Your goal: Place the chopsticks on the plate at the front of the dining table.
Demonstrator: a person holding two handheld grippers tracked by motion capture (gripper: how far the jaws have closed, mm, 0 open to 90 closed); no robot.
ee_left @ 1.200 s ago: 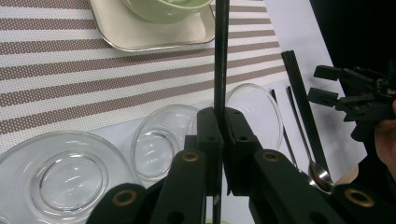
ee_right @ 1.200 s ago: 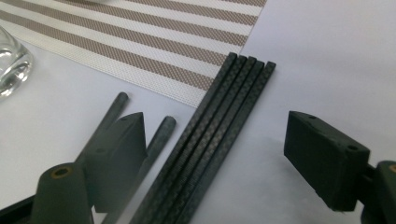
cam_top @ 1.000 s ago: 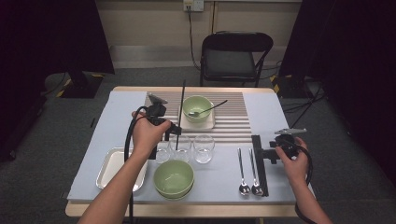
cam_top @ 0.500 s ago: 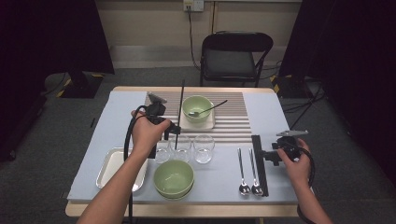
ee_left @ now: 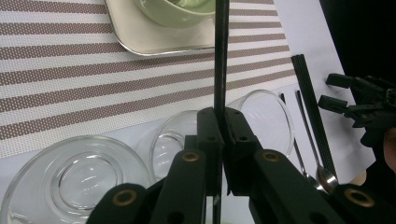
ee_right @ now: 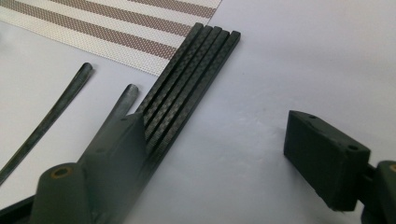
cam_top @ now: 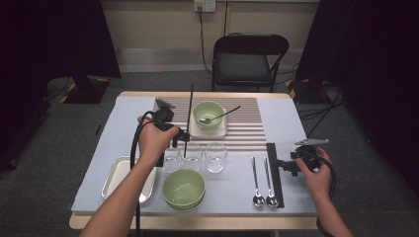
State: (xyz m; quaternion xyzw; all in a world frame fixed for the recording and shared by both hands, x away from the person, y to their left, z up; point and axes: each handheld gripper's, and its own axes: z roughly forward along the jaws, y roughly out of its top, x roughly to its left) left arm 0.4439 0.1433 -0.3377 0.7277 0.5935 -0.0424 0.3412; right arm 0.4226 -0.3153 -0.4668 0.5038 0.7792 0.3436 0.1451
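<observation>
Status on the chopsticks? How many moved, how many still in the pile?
In hand: the left gripper is shut on one black chopstick, held upright above the three glasses. None looks placed yet. Left: a bundle of about four chopsticks lies flat beside the two spoons. The right gripper, jaws open, sits at that bundle without gripping it.

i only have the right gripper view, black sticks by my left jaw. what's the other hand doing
Observer: The left gripper is shut on one black chopstick, held upright above the glasses.
Operator: any sticks still on the table
Observer: Yes, a bundle of chopsticks lies right of two spoons, in front of the right gripper.
Operator: where's the food bowl
Observer: A green bowl with a spoon in it sits on a tray on the striped mat.
</observation>
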